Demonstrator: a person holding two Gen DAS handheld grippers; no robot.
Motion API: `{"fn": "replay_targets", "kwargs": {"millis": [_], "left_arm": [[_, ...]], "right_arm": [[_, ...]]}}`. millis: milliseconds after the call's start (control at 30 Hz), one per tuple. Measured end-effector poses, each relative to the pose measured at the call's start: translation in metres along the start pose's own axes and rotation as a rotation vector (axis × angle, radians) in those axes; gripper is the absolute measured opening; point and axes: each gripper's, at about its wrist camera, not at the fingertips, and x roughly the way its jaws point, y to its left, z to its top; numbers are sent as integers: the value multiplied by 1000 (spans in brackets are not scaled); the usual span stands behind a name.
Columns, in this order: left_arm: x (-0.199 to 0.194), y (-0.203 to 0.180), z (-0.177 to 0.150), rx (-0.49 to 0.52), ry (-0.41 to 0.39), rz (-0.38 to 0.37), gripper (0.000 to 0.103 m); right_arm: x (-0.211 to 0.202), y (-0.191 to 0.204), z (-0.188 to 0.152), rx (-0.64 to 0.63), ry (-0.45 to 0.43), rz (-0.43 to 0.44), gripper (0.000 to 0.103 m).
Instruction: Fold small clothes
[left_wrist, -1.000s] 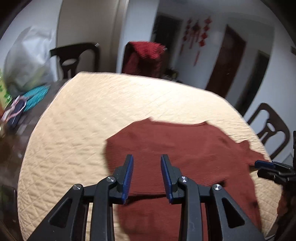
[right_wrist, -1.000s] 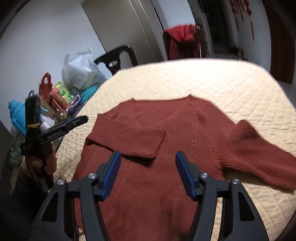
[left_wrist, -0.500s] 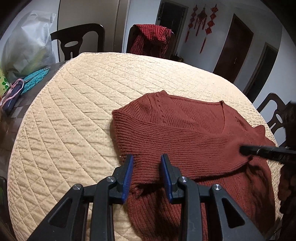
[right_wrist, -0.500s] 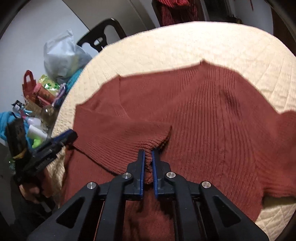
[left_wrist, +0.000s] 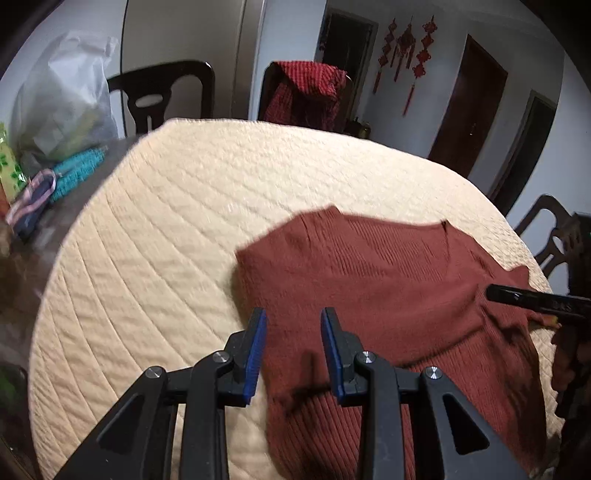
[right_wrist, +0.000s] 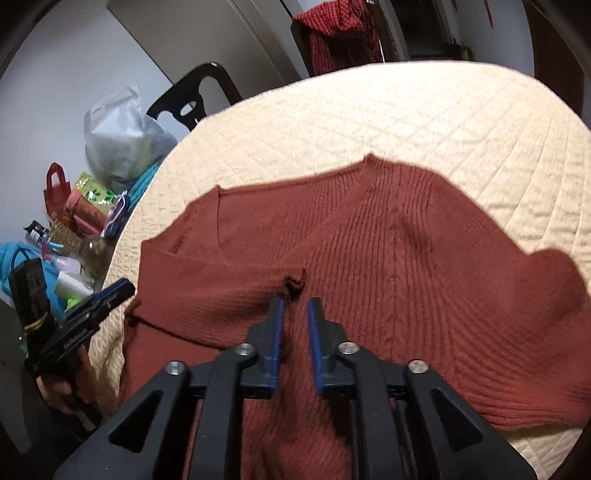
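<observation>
A rust-red knit sweater (left_wrist: 388, 280) lies flat on the cream quilted table cover (left_wrist: 177, 229), V-neck away from me; it also shows in the right wrist view (right_wrist: 406, 266). One sleeve is folded across the chest (right_wrist: 207, 288). My left gripper (left_wrist: 293, 325) is open and empty, hovering over the sweater's side edge. My right gripper (right_wrist: 295, 306) has its jaws slightly apart just above the folded sleeve's cuff (right_wrist: 295, 282), not clamping it. It also shows side-on in the left wrist view (left_wrist: 532, 301). The other sleeve (right_wrist: 546, 288) lies out to the right.
Dark chairs stand round the table, one draped with a red checked garment (left_wrist: 306, 88). A plastic bag (right_wrist: 122, 140), bottles and bags (right_wrist: 74, 221) crowd the table's left edge. The cover (right_wrist: 424, 122) runs on beyond the sweater.
My right gripper had shut on the folded sleeve's cuff half a second ago; its jaws have now parted slightly. My left gripper drew back a little, staying open.
</observation>
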Motion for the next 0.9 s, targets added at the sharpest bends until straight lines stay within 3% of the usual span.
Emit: {"fn": "replay_targets", "kwargs": {"millis": [67,167,267,333,367,400,433,533,633,800,900], "left_arm": [[9,-2,10,19,8,0,33],[27,-1,20,27,32,62,33],[41,-3,22,44,58,63,33],[47,-5,18,63,67,70,32],[46,-6,17,72,52,77,27],[46,-7,16,80,43,84,17],[46,-6,16,75,44,96,14],[47,4,13,18,37,97,11],[42,7,12,-2,22,100,11],[28,11,12,-21,-5,78,11],[26,9,17,-8,-7,66,11]], "right_arm": [[5,0,5,10,13,11,31],[22,-2,12,46,79,44,32],[33,-6,15,82,102,78,32],[31,-3,17,57,99,66,14],[29,-2,17,48,91,74,8],[24,0,18,37,66,91,8],[17,1,19,24,30,116,8],[8,-7,18,41,-20,128,8],[17,-21,14,70,19,54,9],[7,-27,3,117,24,91,29],[12,-17,2,65,57,91,30]]}}
